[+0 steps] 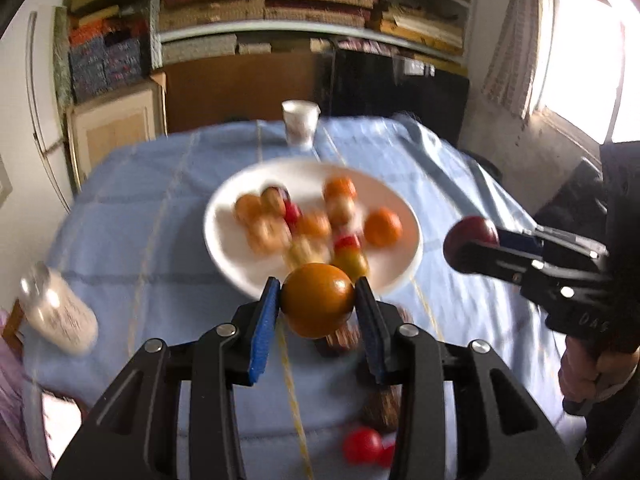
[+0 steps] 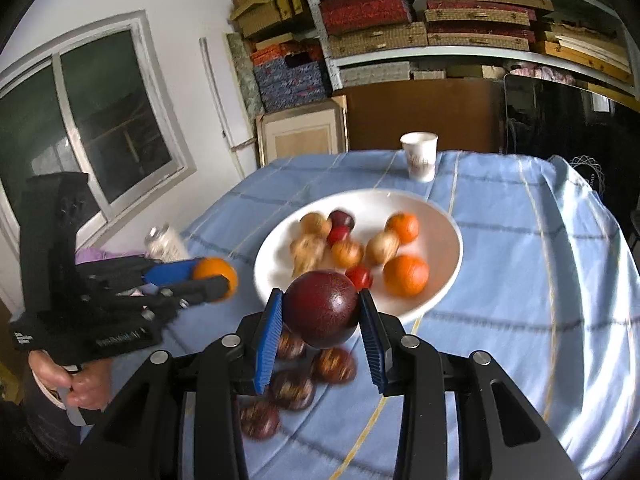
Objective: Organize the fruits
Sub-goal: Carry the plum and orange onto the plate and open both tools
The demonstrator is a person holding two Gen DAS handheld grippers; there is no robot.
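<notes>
My left gripper [image 1: 317, 298] is shut on an orange [image 1: 317, 300], held above the near rim of the white plate [image 1: 236, 256]. The same gripper [image 2: 216, 276] shows at the left of the right wrist view with the orange [image 2: 211, 269] in it. My right gripper [image 2: 320, 312] is shut on a dark red plum [image 2: 322, 308], also above the plate's [image 2: 444, 292] near edge. From the left wrist view that gripper [image 1: 474, 250] and plum [image 1: 470, 236] hang at the right. The plate holds several oranges, small red fruits and brownish fruits.
Several dark red plums [image 2: 294, 388] and small red fruits [image 1: 362, 446] lie on the blue checked tablecloth [image 2: 520, 280] in front of the plate. A paper cup [image 2: 419, 156] stands behind the plate. A glass jar [image 1: 58, 312] sits at the table's left. Shelves fill the back wall.
</notes>
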